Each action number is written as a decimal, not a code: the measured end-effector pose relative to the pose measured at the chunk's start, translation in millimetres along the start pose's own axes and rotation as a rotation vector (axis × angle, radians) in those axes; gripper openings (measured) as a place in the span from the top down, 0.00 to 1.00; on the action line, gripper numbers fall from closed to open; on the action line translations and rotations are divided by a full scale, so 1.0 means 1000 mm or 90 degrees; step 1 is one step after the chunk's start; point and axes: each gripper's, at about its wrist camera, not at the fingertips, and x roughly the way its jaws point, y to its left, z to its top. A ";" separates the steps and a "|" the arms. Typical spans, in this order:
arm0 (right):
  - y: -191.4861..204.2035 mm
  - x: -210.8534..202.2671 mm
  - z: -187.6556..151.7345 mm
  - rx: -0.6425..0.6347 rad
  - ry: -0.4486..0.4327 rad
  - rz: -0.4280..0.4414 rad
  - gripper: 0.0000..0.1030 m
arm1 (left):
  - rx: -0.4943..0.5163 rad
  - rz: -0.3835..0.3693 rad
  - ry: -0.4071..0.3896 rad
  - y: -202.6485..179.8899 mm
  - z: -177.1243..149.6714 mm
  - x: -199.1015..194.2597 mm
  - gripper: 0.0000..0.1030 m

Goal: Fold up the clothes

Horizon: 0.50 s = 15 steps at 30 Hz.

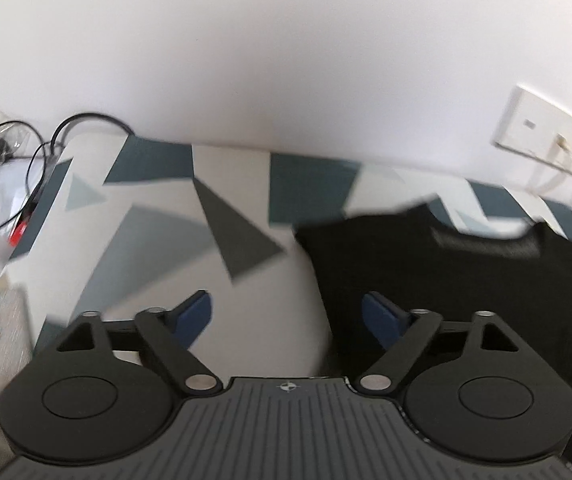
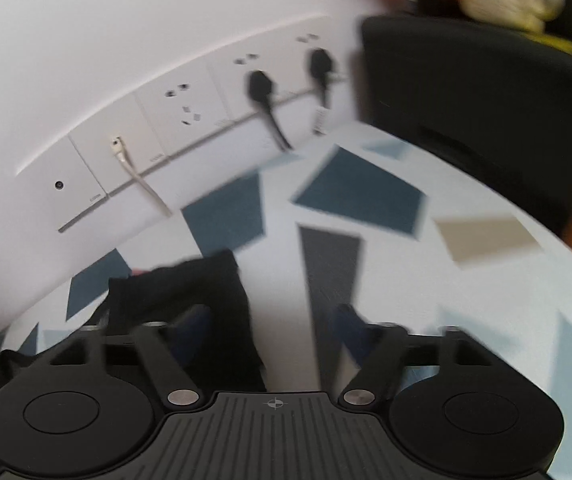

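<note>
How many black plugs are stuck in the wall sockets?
2. One black plug sits in the third plate of the socket strip, its cord hanging down; the other plug is just right of it. More could be hidden behind the black box.

- Left wrist view: the patterned tabletop (image 1: 157, 216) lies bare ahead of the left gripper (image 1: 287, 312), whose jaws stand apart with nothing between them.
- A black garment (image 1: 446, 264) covers the table's right side.
- Black cables (image 1: 45, 148) crowd the far left edge.
- Right wrist view: a dark box (image 2: 478, 100) blocks the far right; plugged wall sockets (image 2: 205, 108) line the wall behind.
</note>
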 end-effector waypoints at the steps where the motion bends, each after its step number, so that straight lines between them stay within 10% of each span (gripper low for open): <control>1: -0.005 -0.009 -0.005 0.010 0.007 0.000 0.24 | 0.006 -0.010 0.009 -0.002 -0.009 -0.009 0.11; 15: -0.027 -0.130 -0.110 -0.086 0.035 -0.059 0.08 | 0.030 -0.064 0.095 -0.011 -0.119 -0.071 0.11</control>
